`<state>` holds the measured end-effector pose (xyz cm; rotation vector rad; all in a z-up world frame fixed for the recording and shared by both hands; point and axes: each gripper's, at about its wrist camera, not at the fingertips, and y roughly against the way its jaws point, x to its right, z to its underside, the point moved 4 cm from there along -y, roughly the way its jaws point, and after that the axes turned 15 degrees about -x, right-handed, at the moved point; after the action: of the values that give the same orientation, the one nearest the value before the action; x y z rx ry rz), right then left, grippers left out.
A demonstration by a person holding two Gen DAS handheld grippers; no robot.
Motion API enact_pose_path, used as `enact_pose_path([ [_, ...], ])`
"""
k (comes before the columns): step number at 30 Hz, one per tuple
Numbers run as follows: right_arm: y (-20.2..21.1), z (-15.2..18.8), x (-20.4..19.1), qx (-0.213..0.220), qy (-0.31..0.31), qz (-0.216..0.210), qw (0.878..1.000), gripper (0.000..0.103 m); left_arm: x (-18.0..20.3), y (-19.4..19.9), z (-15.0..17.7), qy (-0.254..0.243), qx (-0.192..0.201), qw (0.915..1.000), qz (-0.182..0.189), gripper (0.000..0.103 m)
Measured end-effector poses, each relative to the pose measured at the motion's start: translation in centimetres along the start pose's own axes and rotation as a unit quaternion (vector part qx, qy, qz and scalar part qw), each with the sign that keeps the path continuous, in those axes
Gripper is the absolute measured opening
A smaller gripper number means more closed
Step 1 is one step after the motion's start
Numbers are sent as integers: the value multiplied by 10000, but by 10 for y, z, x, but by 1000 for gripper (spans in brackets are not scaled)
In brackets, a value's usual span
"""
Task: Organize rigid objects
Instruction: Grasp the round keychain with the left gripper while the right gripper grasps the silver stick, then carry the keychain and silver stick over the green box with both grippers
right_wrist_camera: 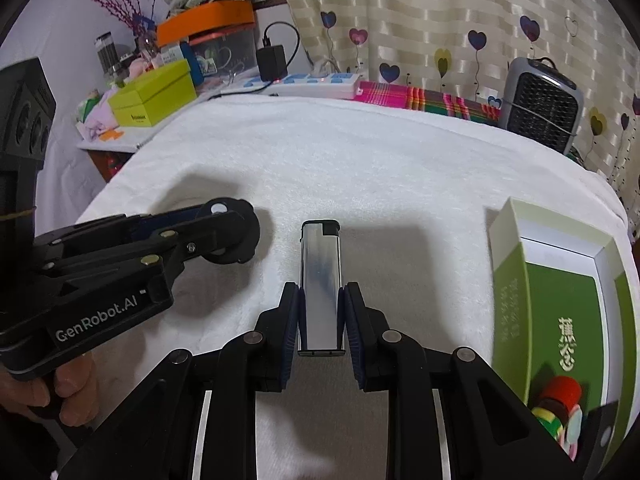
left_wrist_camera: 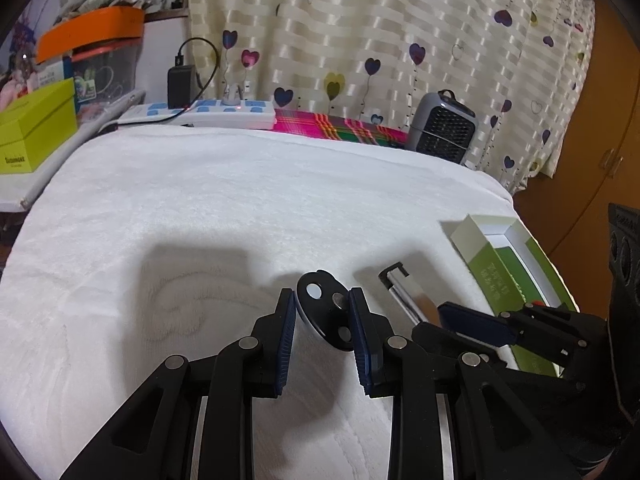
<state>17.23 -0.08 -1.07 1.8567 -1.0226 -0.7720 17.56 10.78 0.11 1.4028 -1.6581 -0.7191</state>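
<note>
Both grippers angle down over the white towel [right_wrist_camera: 360,168] — left gripper [left_wrist_camera: 322,308] clamped on a black disc [left_wrist_camera: 320,300], right gripper [right_wrist_camera: 320,312] clamped on a silver lighter [right_wrist_camera: 320,264]; green box [right_wrist_camera: 560,300] right, heart-print curtain [right_wrist_camera: 440,8] behind.

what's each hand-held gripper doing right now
Left hand-held gripper: closed on the black disc, lifted off the white towel.
Right hand-held gripper: closed on the silver lighter.
</note>
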Motion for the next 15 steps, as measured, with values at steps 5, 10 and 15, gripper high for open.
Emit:
enact_pose_path([
  [5,17,9,1,171,-23,-61,9998,24,14,12,10,-110,39,9999,-53,25],
  [10,32,20,2,347,-46,-170,9992,24,23,24,21,-138,99,9998,-102,25],
  [15,43,30,3,478,-43,-252,9985,24,36,34,31,-184,202,9995,-154,25],
])
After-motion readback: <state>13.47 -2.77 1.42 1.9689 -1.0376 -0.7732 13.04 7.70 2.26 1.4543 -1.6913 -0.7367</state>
